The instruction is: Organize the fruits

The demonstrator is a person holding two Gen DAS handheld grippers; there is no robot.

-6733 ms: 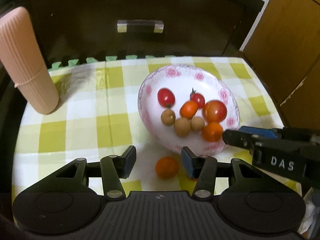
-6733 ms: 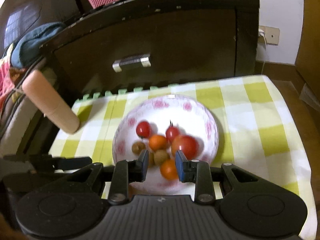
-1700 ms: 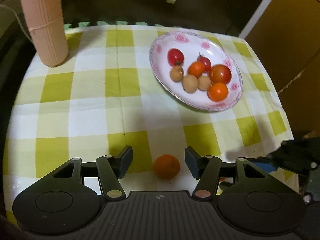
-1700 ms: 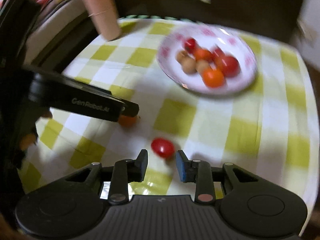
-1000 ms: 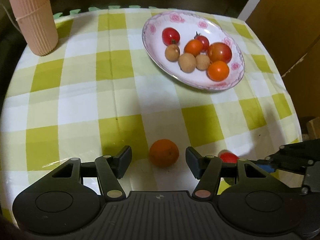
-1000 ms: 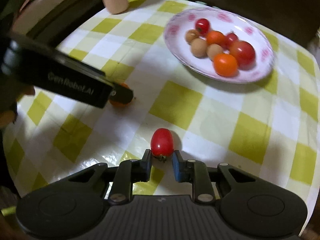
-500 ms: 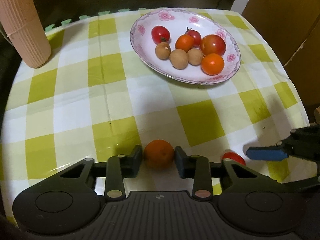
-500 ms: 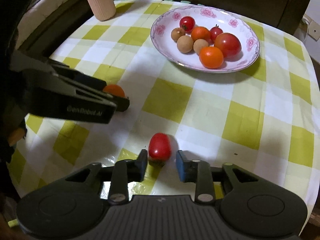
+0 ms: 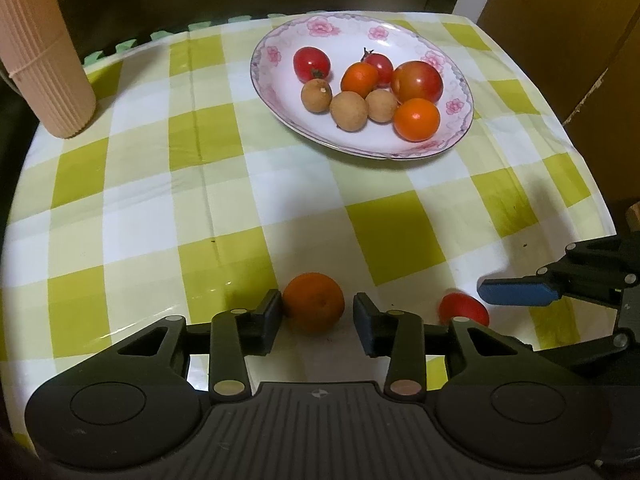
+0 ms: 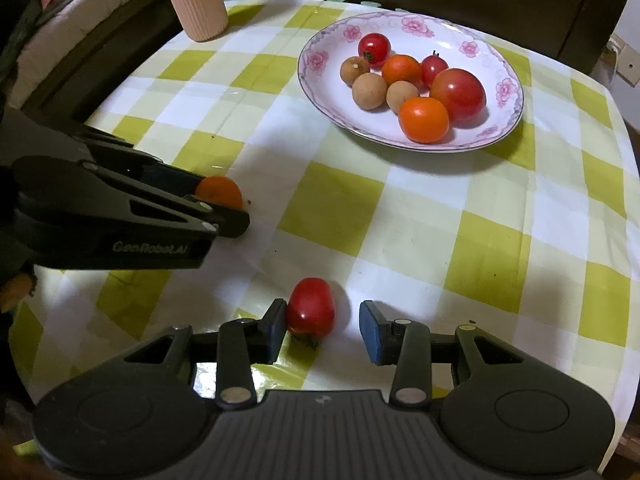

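A small orange (image 9: 313,307) lies on the checked cloth between the fingers of my left gripper (image 9: 318,312). Those jaws are opening: the left pad touches the fruit, the right pad stands clear. A red cherry tomato (image 10: 311,306) lies between the fingers of my right gripper (image 10: 323,322). These jaws are opening too, and only the left pad touches it. The flowered plate (image 9: 348,40) further back holds several tomatoes, oranges and brown longans.
A ribbed pink cup (image 9: 40,60) stands at the far left corner. The two grippers work side by side near the table's front edge, and the right one's blue pad (image 9: 516,292) shows beside the tomato (image 9: 464,308). A dark cabinet stands behind the table.
Half a second ago the left jaws pinched the orange; now the right pad has drawn away. The right jaws, shut at the tomato a second ago, have widened further. Both fruits rest on the cloth.
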